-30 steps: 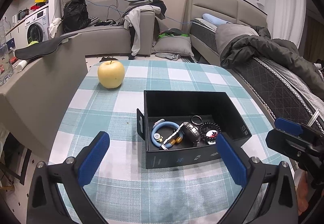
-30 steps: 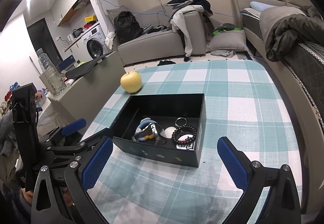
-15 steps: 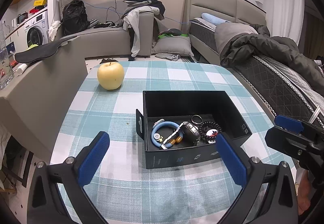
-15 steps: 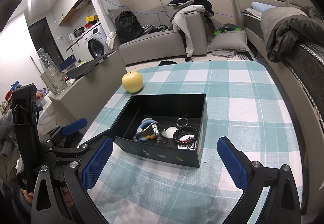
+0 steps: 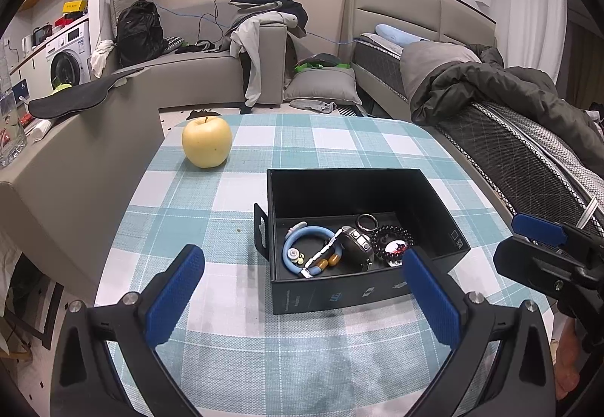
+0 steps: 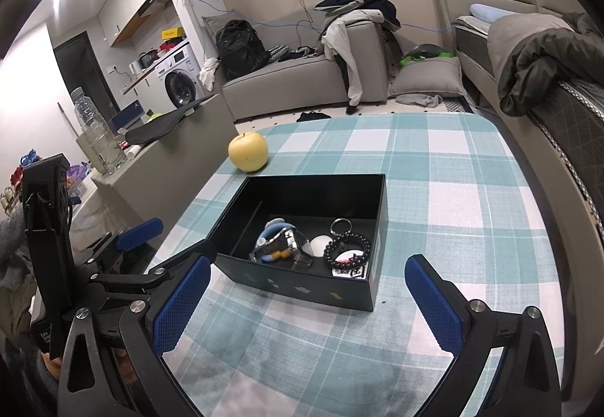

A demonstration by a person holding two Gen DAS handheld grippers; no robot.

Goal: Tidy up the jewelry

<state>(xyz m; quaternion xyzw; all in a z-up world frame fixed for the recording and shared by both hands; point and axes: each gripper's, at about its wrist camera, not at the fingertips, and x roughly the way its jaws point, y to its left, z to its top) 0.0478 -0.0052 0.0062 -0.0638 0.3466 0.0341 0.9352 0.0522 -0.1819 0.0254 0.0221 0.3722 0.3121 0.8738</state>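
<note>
A black open box [image 5: 434,198] [image 6: 302,288] sits on the teal checked tablecloth. Inside lie a blue bracelet [image 5: 302,236] [image 6: 273,226], a silver watch [image 5: 355,245] [image 6: 290,247], a metal ring [image 5: 367,221] [image 6: 341,227] and a black bead bracelet [image 5: 392,241] [image 6: 347,247]. My left gripper [image 5: 302,292] is open and empty, just in front of the box. My right gripper [image 6: 307,296] is open and empty, in front of the box; it also shows in the left wrist view [image 5: 536,239] at the right.
A yellow apple [image 5: 207,141] [image 6: 248,151] stands on the table [image 5: 339,137] behind and left of the box. A low beige counter [image 5: 75,137] borders the table's left edge, a bed [image 5: 528,137] its right edge. A sofa stands behind.
Both grippers have stayed open and nearly still. The views shifted only slightly; the box and jewelry have not moved.
</note>
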